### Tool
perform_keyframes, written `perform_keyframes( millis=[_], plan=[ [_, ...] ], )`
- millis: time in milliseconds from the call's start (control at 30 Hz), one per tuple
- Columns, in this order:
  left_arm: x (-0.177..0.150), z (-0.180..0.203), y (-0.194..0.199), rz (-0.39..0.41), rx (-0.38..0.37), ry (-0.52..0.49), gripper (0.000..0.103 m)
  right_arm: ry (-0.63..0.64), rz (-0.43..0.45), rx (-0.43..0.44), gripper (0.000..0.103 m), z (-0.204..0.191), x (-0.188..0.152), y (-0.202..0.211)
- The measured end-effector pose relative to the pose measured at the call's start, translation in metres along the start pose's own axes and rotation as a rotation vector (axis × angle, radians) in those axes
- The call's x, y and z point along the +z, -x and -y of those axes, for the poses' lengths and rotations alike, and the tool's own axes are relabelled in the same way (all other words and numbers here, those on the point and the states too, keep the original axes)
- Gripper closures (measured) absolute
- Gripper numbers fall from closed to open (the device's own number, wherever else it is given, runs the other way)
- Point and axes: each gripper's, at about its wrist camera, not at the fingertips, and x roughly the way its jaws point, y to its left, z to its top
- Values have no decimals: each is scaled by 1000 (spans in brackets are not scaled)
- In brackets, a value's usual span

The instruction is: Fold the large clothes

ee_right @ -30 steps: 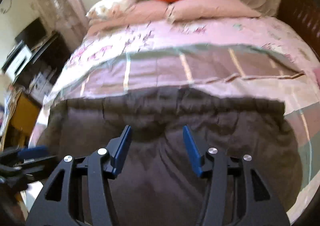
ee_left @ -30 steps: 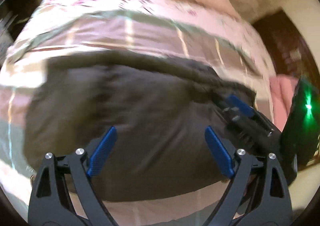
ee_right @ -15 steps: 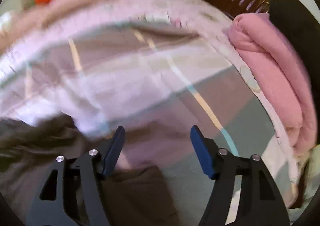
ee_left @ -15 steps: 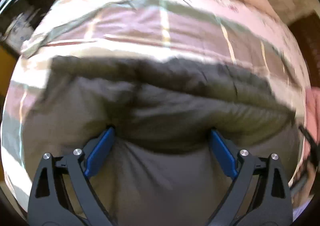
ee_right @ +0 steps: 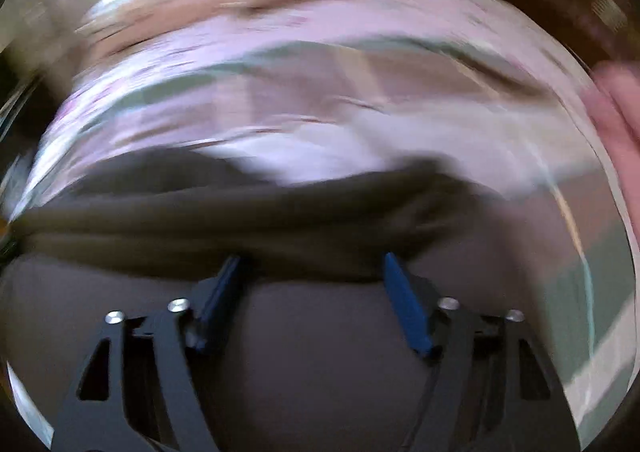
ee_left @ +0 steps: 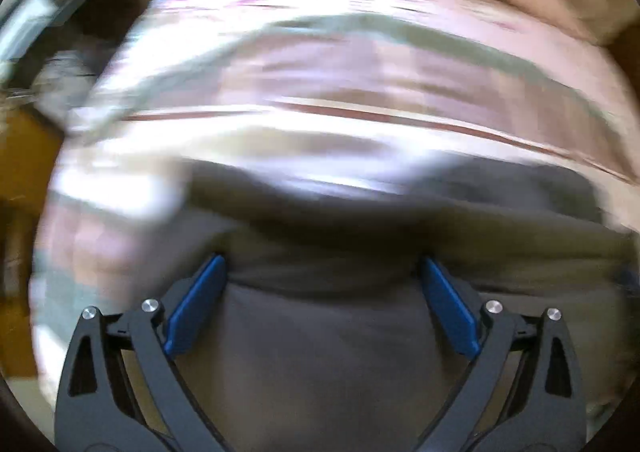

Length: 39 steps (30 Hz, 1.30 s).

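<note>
Dark garment (ee_left: 320, 352) fills the lower frame of both views, spread on the bed (ee_left: 340, 91). Left gripper (ee_left: 320, 284) and right gripper (ee_right: 310, 276) have just been opening, fingers apart over cloth, clamping nothing. Looks soft, bulky, limp; best pinched at its folded far edge.

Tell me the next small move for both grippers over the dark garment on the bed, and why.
Probably ease both down onto the raised fold of the dark grey garment and close. The left gripper and the right gripper have just been opening; their fingers straddle that bunched ridge, and nothing looks pinched yet. Blur hides whether the tips touch cloth.
</note>
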Motion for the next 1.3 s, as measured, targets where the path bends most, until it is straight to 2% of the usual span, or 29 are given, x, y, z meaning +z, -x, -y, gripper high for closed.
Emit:
perform_keyframes(
  millis=[33, 67, 100, 133, 167, 233, 267, 300, 333, 367, 433, 500, 567, 600, 667, 733, 833, 933, 967, 1033, 1133, 1167, 1233, 1267, 1300],
  plan=[
    [2, -23, -8, -12, 32, 21, 4, -36, -16, -69, 30, 18, 1, -6],
    [3, -42, -15, -31, 63, 44, 4, -83, -43, -154, 23, 44, 3, -11],
    [3, -68, -20, -47, 86, 83, 3, -141, -55, -187, 22, 66, 4, -12],
    [2, -86, -16, -38, 41, 123, 3, -181, -51, -199, 22, 80, 5, -9],
    [1, -97, -8, -19, 22, 152, 3, -217, -14, -210, 22, 91, 5, 4],
    [-4, -99, 21, 60, 29, 163, 3, -230, 90, -226, 22, 88, 3, 38],
    [-8, -94, 39, 102, 16, 167, 4, -221, 131, -200, 22, 79, 1, 54],
    [-13, -89, 52, 128, -28, 169, 4, -191, 162, -106, 22, 60, -4, 73],
    [-22, -74, 73, 151, -121, 155, 4, -162, 168, -45, 22, 43, -9, 85],
    [-27, -65, 80, 160, -160, 140, 4, -110, 172, 24, 22, 17, -20, 98],
    [-51, -27, 99, 162, -222, 30, 4, 23, 152, 140, 22, -33, -47, 113],
    [-67, -3, 93, 121, -201, -72, 4, 128, 83, 216, 22, -68, -75, 110],
    [-80, 0, 76, 77, -132, -128, 4, 186, 34, 251, 22, -78, -94, 97],
    [-84, -11, 62, 38, -80, -126, 4, 189, 28, 238, 22, -68, -102, 92],
    [-85, -49, 37, -25, 23, -77, 2, 115, 8, 192, 22, -25, -109, 83],
    [-82, -90, 22, -53, 74, 23, 2, 2, -4, 120, 22, 28, -110, 77],
    [-76, -134, 25, -56, 152, 132, 2, -148, -23, -122, 21, 95, -114, 84],
    [-78, -134, 48, -13, 106, 170, 2, -280, -3, -125, 20, 118, -116, 103],
    [-81, -126, 56, -5, 87, 155, 2, -269, 22, -113, 20, 108, -115, 112],
    [-89, -93, 73, 22, 3, 91, 2, -204, 67, -64, 20, 75, -114, 124],
    [-101, -32, 82, 15, -86, -20, 2, -86, 79, 74, 20, 5, -107, 125],
    [-104, -13, 78, 3, -80, -76, 2, -66, 63, 95, 20, -9, -106, 121],
    [-108, 9, 64, -24, 8, -138, 2, -6, -45, 74, 19, -36, -106, 95],
    [-110, 8, 52, -70, 41, -132, 2, 19, -114, 38, 18, -46, -108, 81],
    [-111, 3, 48, -107, 28, -103, 2, 11, -166, 5, 18, -52, -109, 77]
  ],
)
